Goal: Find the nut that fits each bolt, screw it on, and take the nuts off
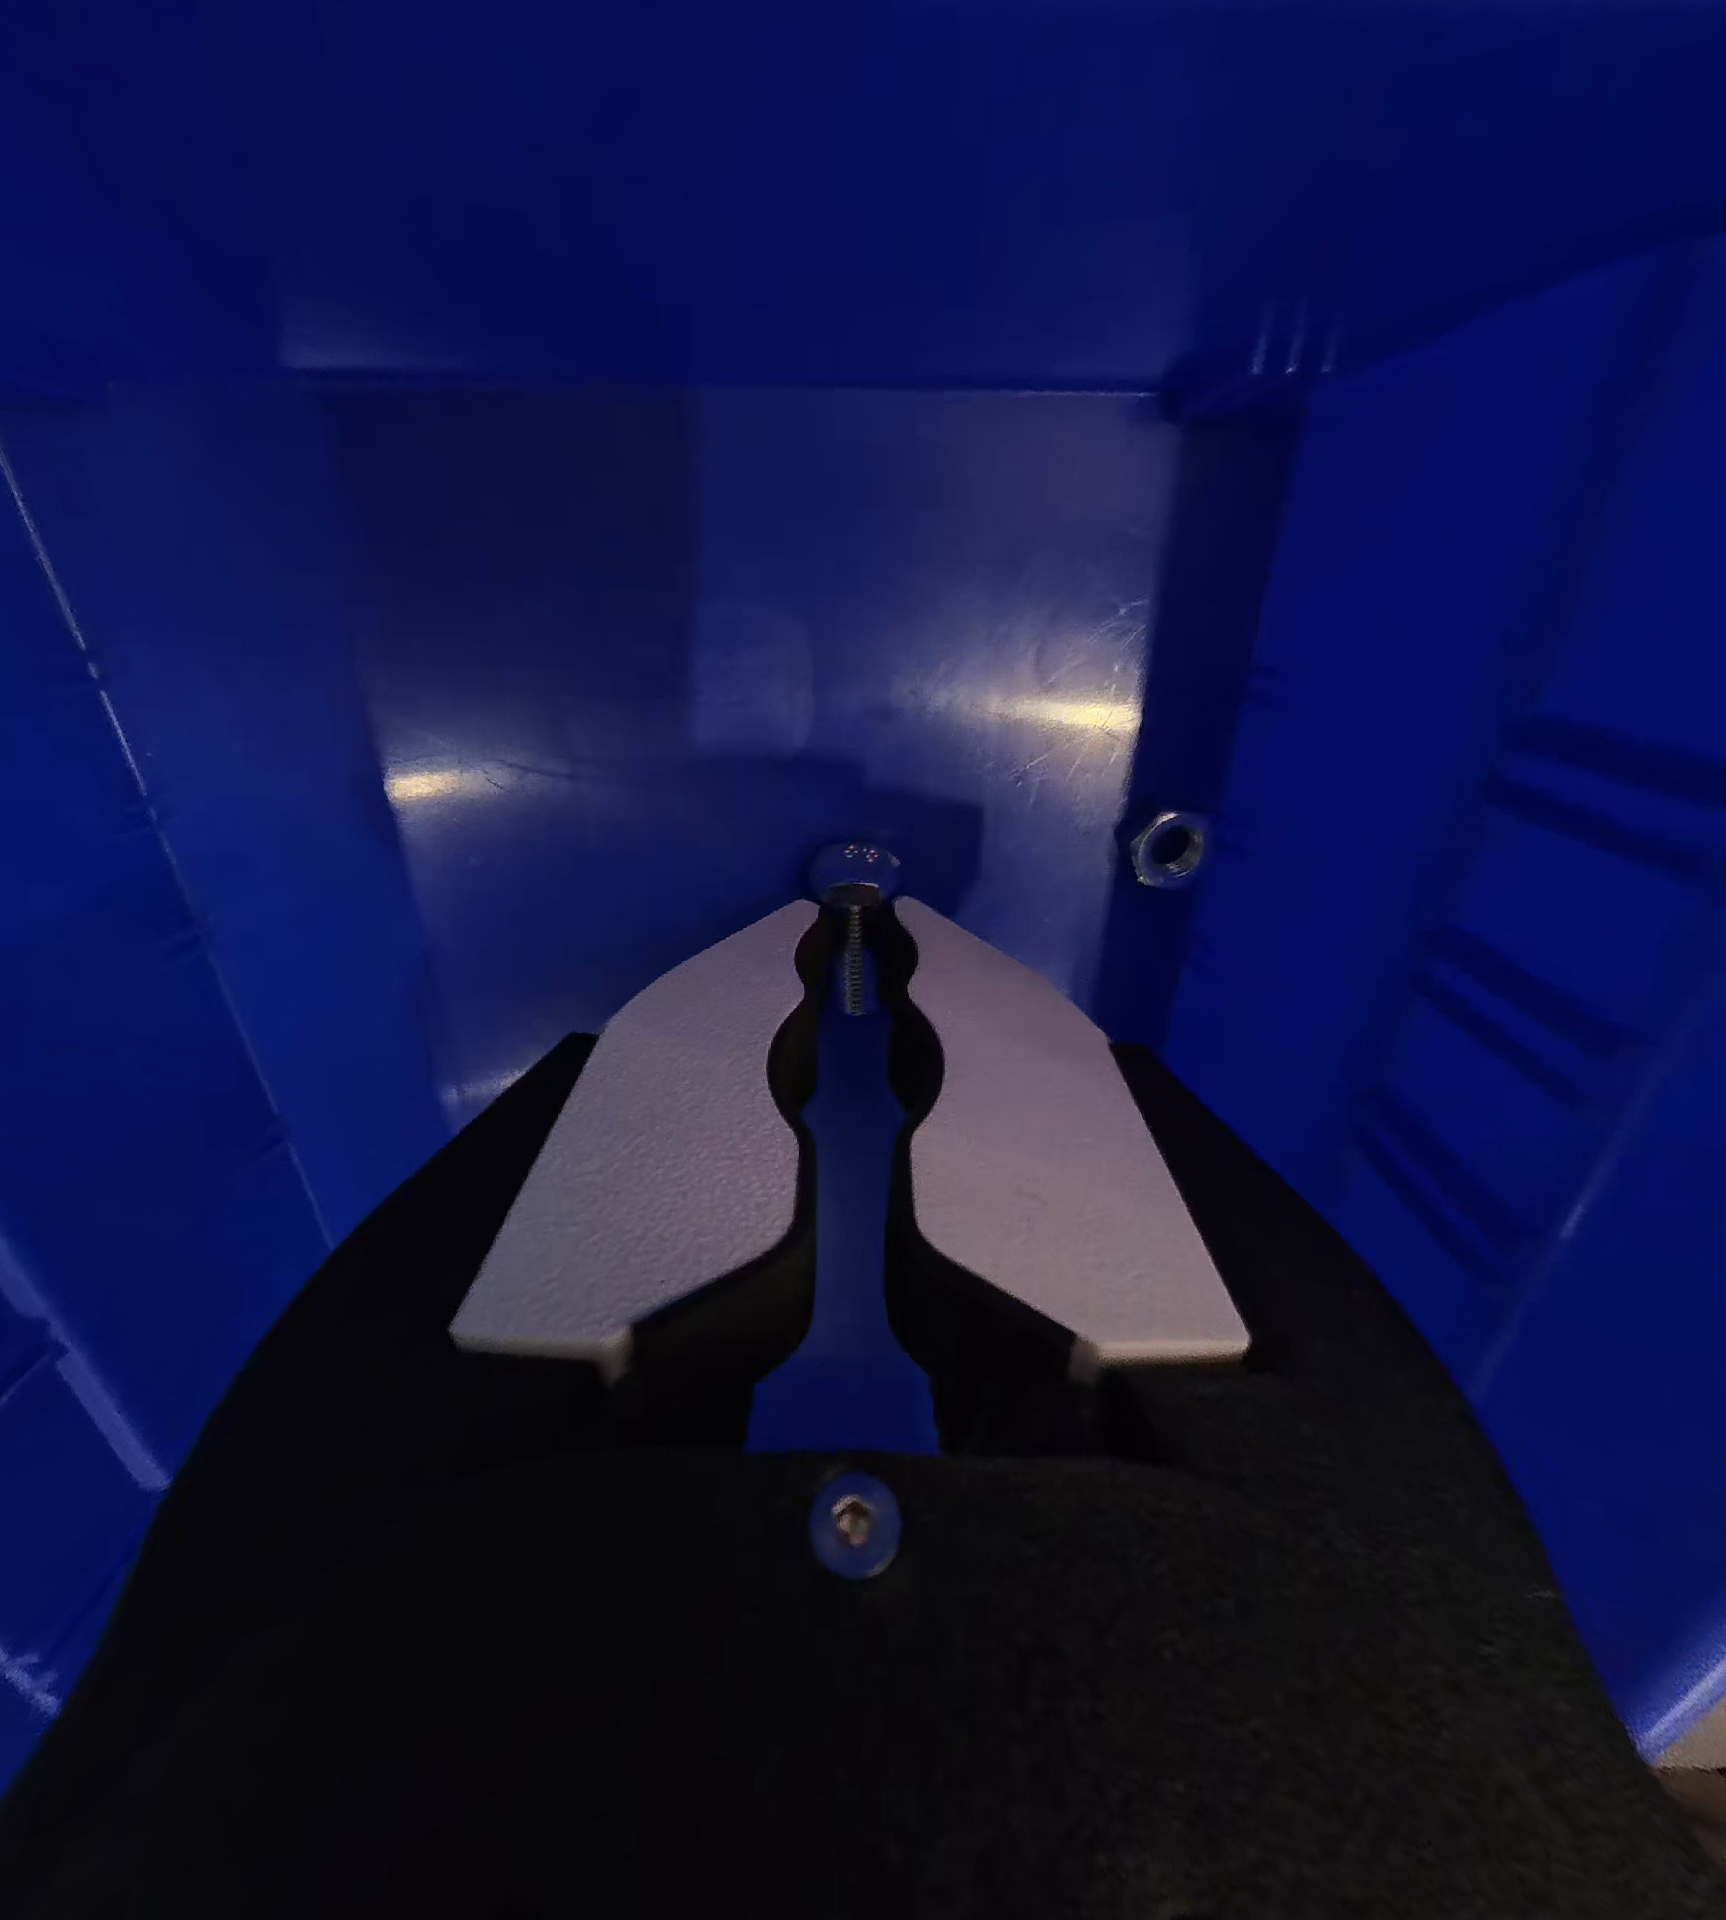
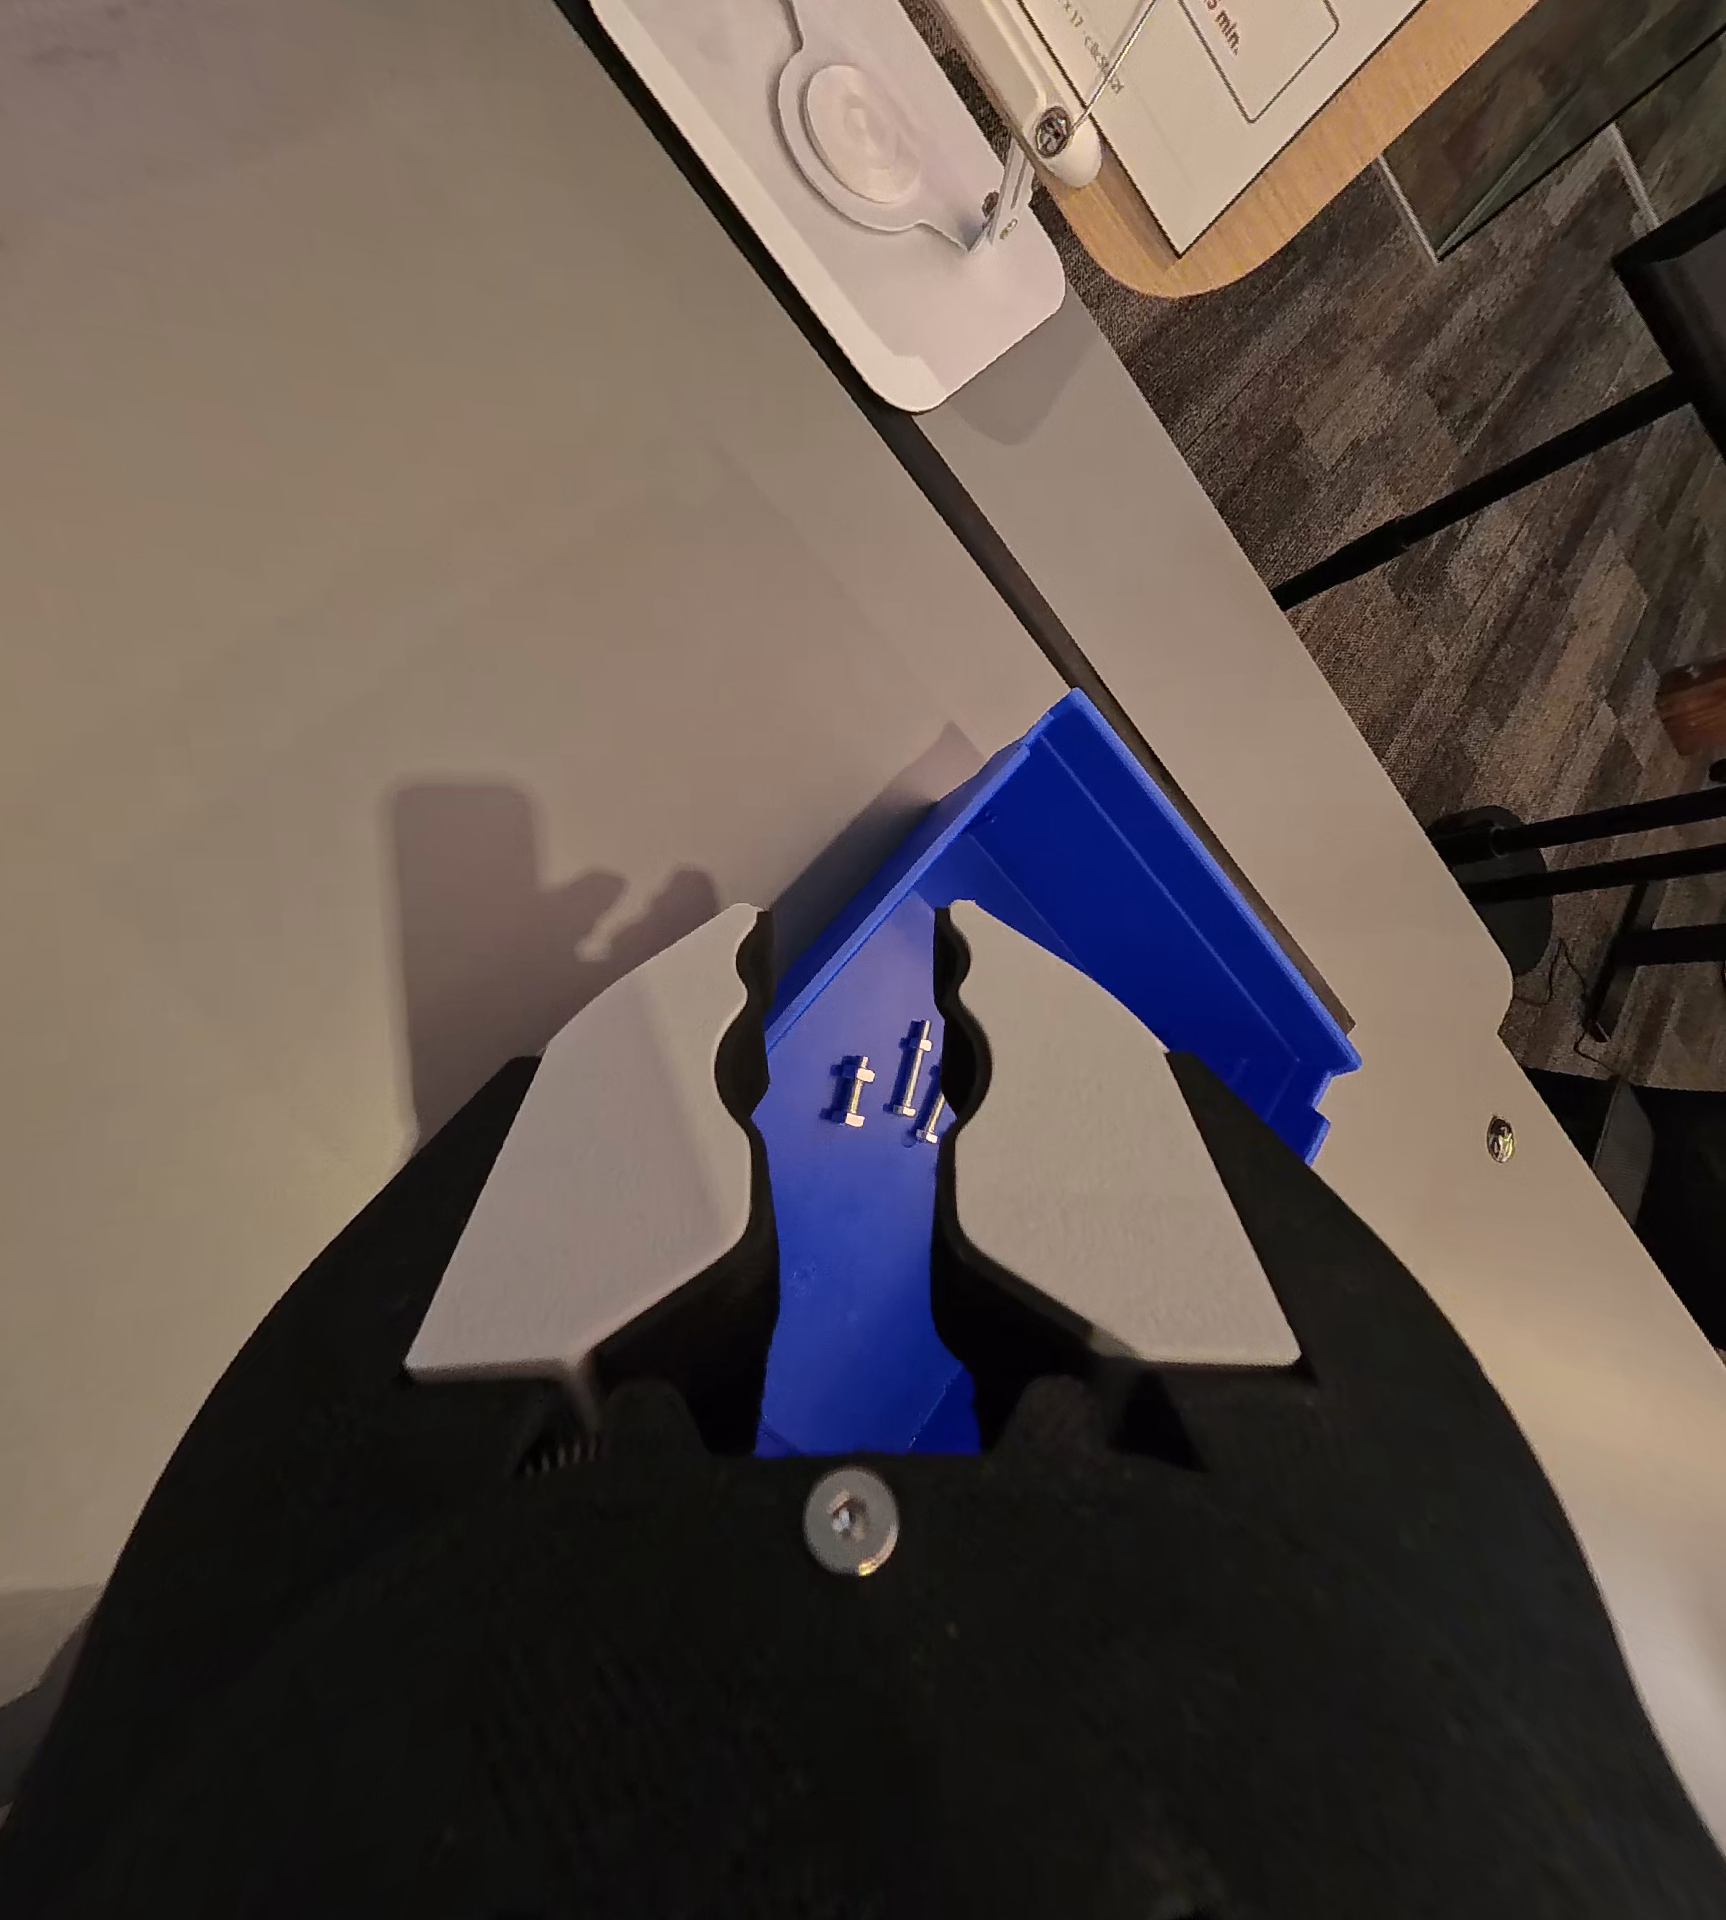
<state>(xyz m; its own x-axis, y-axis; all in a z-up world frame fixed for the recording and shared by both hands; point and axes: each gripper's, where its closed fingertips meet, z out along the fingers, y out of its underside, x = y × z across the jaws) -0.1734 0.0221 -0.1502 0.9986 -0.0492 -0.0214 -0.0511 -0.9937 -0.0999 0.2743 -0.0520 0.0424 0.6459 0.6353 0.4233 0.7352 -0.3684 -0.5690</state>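
While our left tool (image 1: 854, 914) reaches deep inside a blue bin (image 1: 215, 831), its two pale fingers (image 1: 693, 1122) are drawn in on a small silver bolt (image 1: 855, 935). We grip the threaded shank just below the head, so the hex head pokes out past the fingertips and the thread runs back along the narrow slot between them. The bolt's head sits close to the bin's glossy floor; we cannot tell whether it touches. A lone silver nut (image 1: 1164, 848) lies to the right of the bolt, apart from it, against the corner where the floor meets the bin's right wall. The wall on that side carries moulded ribs.

In the right wrist view, our right tool (image 2: 851, 914) hangs above a second blue bin (image 2: 1150, 914), which rests on the light grey worktop (image 2: 319, 520) near its far edge. The jaws stand parted with nothing between them. Through the gap we see three small bolts with nuts on them (image 2: 890, 1086), lying side by side on the bin's floor; the right finger (image 2: 1077, 1164) partly hides the rightmost one. The tool's shadow falls on the worktop to the left of the bin.

At the top of that view a white tray (image 2: 942, 312) overhangs the worktop's edge, and beyond it a wooden table (image 2: 1202, 249) bears a white sheet. Patterned carpet (image 2: 1410, 468) and black furniture legs (image 2: 1461, 520) fill the right side.
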